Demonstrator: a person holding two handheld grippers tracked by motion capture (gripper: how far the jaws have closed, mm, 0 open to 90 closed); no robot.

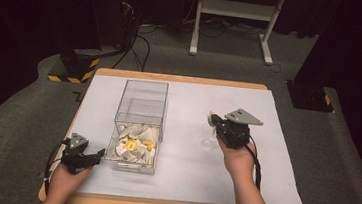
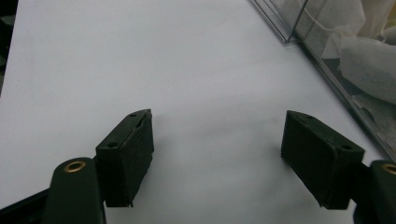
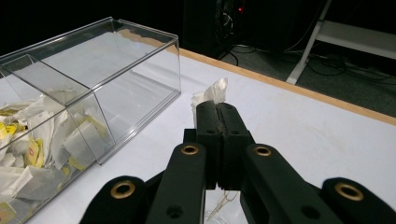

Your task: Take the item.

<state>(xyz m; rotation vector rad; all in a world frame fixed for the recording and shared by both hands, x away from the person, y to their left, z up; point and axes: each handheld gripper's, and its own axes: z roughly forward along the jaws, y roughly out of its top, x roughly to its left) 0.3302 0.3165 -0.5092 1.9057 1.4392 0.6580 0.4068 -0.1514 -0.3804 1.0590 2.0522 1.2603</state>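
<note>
Small white paper tea bag (image 3: 211, 95) pinched between the pressed-together black jaws of the right gripper (image 3: 217, 109), its crumpled top sticking out past the jaw tips; in the high view the bag (image 1: 214, 119) is held above the white sheet covering the table (image 1: 191, 133), right of centre, well apart from the box. A thin string hangs down under the jaws in the right gripper view, end not clear. Small clear round thing (image 1: 207, 145) lies on the sheet just below that gripper (image 1: 217, 123), can't tell what it is. Right hand (image 1: 236, 157) wraps the gripper body, grey three-cornered plate on top. Clear plastic rectangular box (image 1: 139, 123) with two compartments sits left of centre; near compartment holds a heap of white and yellow tea bags (image 1: 134, 145), far compartment looks bare. Left gripper (image 2: 217, 154) spread wide with nothing between the jaws, resting low over the sheet just beside the box's near left corner, left hand (image 1: 69, 176) holding it. Wooden table edge visible around the sheet.
</note>
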